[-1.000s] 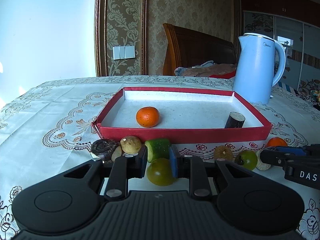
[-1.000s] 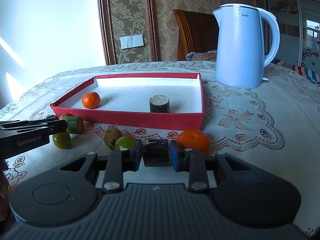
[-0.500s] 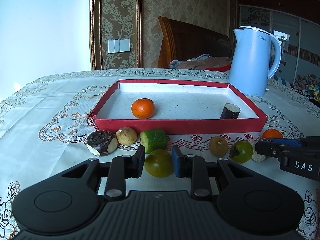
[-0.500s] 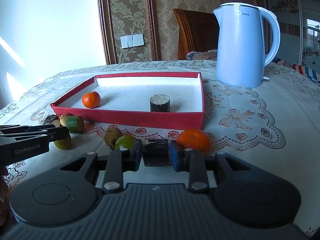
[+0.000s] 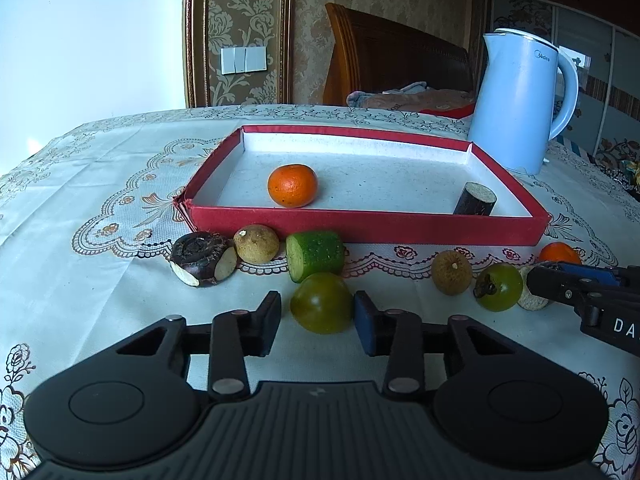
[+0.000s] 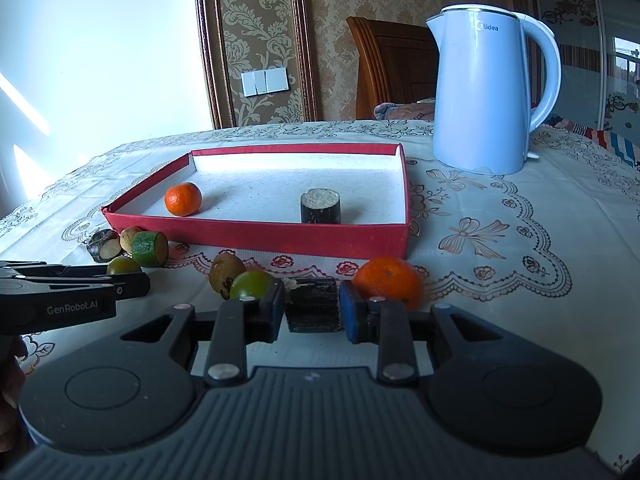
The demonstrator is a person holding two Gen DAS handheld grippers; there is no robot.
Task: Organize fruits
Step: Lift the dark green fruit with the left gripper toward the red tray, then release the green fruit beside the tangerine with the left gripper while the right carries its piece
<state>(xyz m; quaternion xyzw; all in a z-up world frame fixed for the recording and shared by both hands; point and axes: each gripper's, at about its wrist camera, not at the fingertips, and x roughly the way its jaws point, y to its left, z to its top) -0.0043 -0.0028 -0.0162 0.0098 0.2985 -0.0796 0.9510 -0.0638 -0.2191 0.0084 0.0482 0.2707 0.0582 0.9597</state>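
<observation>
A red tray [image 5: 360, 226] holds an orange [image 5: 293, 185] and a dark cane piece [image 5: 475, 199]. In front of it lie a water chestnut [image 5: 200, 253], a longan [image 5: 256, 243], a cucumber piece [image 5: 316, 250], another longan [image 5: 452, 272], a green fruit [image 5: 498, 287] and an orange [image 5: 559, 253]. My left gripper [image 5: 316, 320] is around a green fruit [image 5: 322, 303]; the left pad stands slightly off it. My right gripper [image 6: 312, 308] is shut on a dark cane piece [image 6: 313, 309] on the cloth, between a green fruit [image 6: 252, 284] and an orange [image 6: 387, 280].
A blue kettle [image 6: 486, 92] stands behind the tray [image 6: 280, 236] to the right. A lace tablecloth [image 5: 100, 208] covers the table. A wooden chair [image 5: 384, 56] stands beyond the far edge.
The left gripper rose and tilted, and its jaws widened around the green fruit. The right gripper has stayed shut on the cane piece.
</observation>
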